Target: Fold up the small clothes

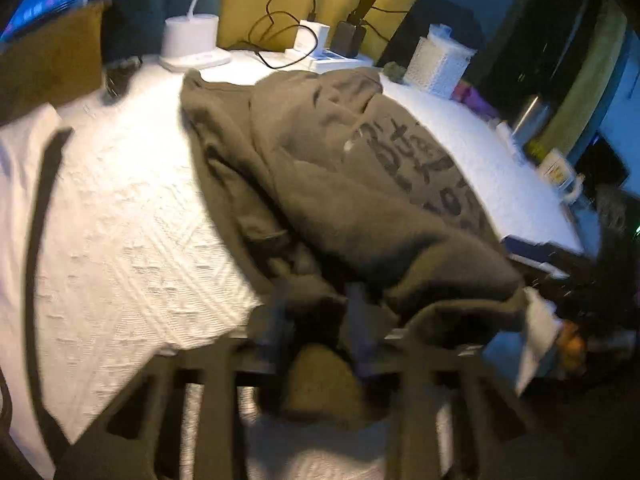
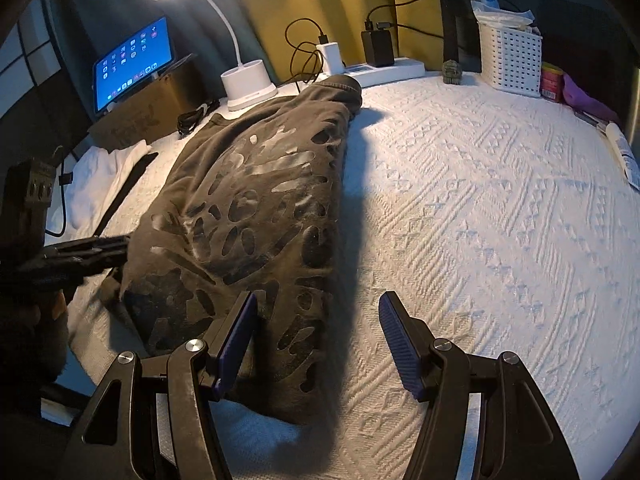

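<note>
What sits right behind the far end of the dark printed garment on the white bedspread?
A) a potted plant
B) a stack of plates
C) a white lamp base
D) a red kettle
C: the right wrist view shows the white lamp base on the bedspread, just past the garment's far end, its thin neck curving up to the lit head.

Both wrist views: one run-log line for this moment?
stage: fold underway | left gripper: shut on dark printed shirt edge | right gripper: open, empty, over shirt's near end | surface: white textured cover
</note>
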